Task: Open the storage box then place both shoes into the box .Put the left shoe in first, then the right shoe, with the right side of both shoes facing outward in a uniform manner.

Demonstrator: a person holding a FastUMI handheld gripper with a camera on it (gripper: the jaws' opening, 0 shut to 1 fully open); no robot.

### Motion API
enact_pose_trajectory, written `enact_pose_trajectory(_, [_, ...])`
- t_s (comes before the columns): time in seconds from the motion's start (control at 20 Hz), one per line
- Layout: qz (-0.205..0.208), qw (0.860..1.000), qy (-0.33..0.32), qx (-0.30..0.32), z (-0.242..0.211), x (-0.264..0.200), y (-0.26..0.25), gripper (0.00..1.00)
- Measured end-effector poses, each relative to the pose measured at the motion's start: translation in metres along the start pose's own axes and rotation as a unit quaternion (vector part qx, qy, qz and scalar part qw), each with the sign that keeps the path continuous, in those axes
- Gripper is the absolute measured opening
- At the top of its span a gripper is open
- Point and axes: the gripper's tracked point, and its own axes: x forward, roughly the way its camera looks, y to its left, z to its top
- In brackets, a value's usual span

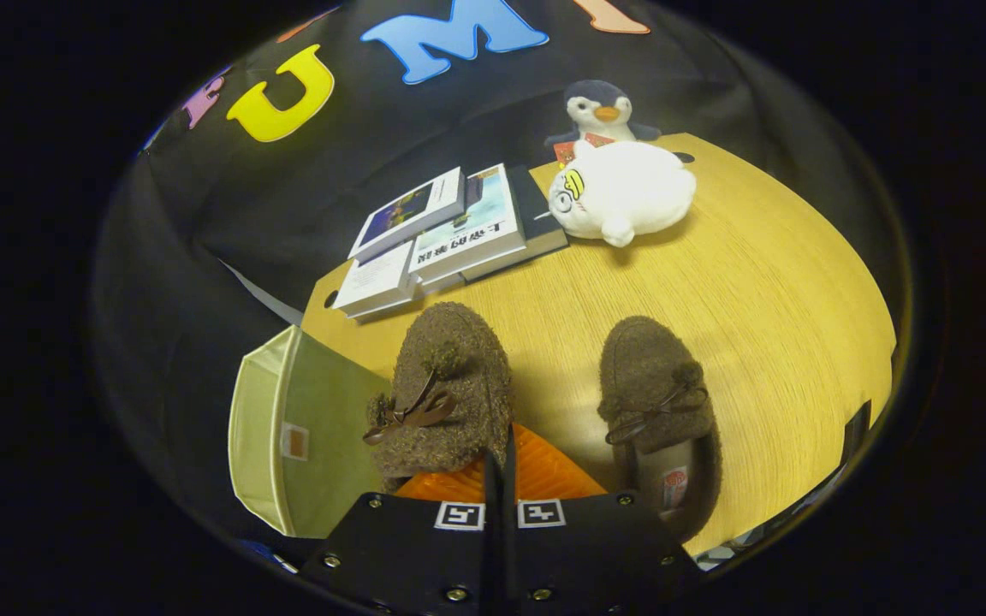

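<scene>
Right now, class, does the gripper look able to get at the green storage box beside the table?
Probably not yet. The gripper has its fingers shut on the near shoe. The storage box stands off to the side of that shoe, past the table edge, so the shoe occupies the fingers.

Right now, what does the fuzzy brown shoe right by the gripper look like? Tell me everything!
The lifted shoe is a brown slipper of curly, woolly-looking fabric, with a thin brown bow and a small pompom on top. Its toe points away, toward the books. It sits raised above the wooden table, its heel end meeting the gripper, whose fingers are closed together there. The green storage box stands just beside it.
</scene>
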Motion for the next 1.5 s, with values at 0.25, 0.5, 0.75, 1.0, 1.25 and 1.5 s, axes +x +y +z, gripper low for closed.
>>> enact_pose_trajectory(0.25, [0.023,1.000,-0.014,-0.008,0.015,-0.020,0.047,0.00])
enact_pose_trajectory(0.5, [0.047,0.999,-0.021,-0.014,0.023,-0.026,0.098,0.00])
enact_pose_trajectory(0.75, [0.071,0.997,-0.020,-0.027,0.016,-0.023,0.150,0.00])
enact_pose_trajectory(1.0, [0.089,0.996,-0.012,-0.032,0.001,-0.006,0.196,0.00])
enact_pose_trajectory(1.25, [0.091,0.995,-0.001,-0.044,-0.025,0.018,0.229,0.00])
enact_pose_trajectory(1.5, [0.083,0.996,0.009,-0.038,-0.048,0.045,0.248,0.00])
